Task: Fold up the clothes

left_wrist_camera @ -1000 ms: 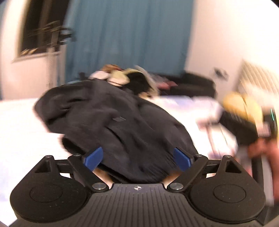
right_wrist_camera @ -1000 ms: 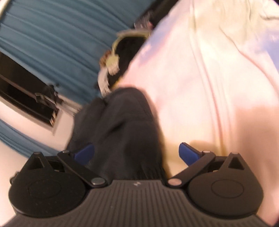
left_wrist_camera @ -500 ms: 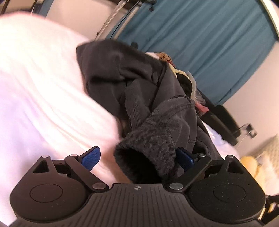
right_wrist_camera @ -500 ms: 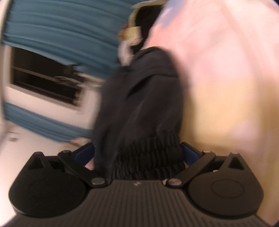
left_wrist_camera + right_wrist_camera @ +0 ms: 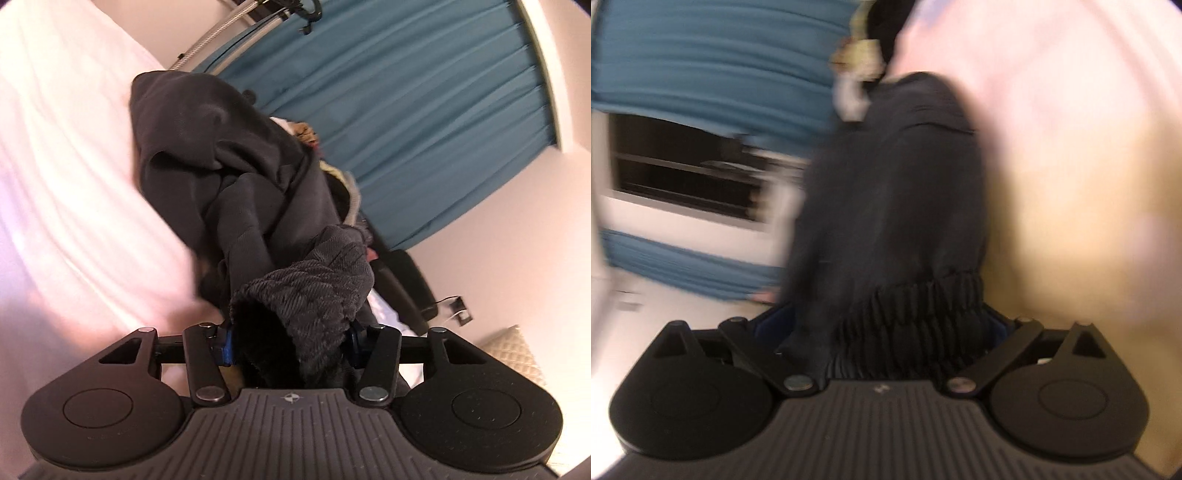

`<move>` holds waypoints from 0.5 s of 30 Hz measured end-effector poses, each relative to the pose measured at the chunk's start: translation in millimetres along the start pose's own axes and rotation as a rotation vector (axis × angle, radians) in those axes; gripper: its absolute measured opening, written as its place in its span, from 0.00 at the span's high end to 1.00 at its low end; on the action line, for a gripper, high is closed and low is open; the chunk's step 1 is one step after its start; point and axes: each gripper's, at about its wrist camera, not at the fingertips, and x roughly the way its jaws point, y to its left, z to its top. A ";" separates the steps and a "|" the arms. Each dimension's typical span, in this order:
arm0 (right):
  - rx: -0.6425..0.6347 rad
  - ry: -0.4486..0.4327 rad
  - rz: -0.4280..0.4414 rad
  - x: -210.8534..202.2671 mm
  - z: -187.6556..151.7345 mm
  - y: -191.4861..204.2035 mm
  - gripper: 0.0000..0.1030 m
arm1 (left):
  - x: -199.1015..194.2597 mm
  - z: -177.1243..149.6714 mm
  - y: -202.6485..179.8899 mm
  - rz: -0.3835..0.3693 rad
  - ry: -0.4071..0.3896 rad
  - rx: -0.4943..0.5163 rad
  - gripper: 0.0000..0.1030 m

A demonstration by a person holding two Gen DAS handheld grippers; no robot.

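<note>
A dark grey garment (image 5: 221, 155) lies bunched on the white bed sheet (image 5: 66, 177). Its ribbed knit cuff (image 5: 314, 295) stands between the blue pads of my left gripper (image 5: 290, 341). The jaws are closing and both pads touch the cuff's sides. In the blurred right wrist view the same dark garment (image 5: 897, 192) stretches away from me. Its gathered elastic band (image 5: 916, 314) fills the gap of my right gripper (image 5: 886, 325), whose jaws stand wide with the blue pads just outside the fabric.
A heap of other clothes (image 5: 343, 177) lies behind the garment. A teal curtain (image 5: 424, 110) hangs at the back, with a dark window (image 5: 687, 170) beside it. A black bag (image 5: 406, 284) and a quilted cushion (image 5: 517, 354) sit at the right.
My left gripper has rolled and swung over to the cuff and narrowed its jaws onto it. The elastic band has come between the right gripper's wide jaws.
</note>
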 end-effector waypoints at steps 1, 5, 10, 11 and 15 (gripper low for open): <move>-0.020 -0.019 0.043 -3.0 -0.6 6.1 0.04 | 2.3 1.5 5.8 -0.009 0.002 -0.032 0.45; -0.085 -0.096 0.049 -10.0 2.8 14.2 0.23 | 6.6 6.5 27.8 -0.032 0.014 -0.147 0.41; 0.006 -0.077 -0.121 -0.7 6.6 -11.8 0.42 | 17.9 6.9 27.0 -0.014 0.030 -0.117 0.42; -0.006 -0.089 -0.139 -2.5 7.3 -10.9 0.45 | 18.3 3.5 22.8 -0.008 0.029 -0.089 0.46; -0.057 -0.184 -0.130 -16.5 13.6 7.0 0.58 | 9.2 -4.0 5.3 0.036 -0.023 0.037 0.78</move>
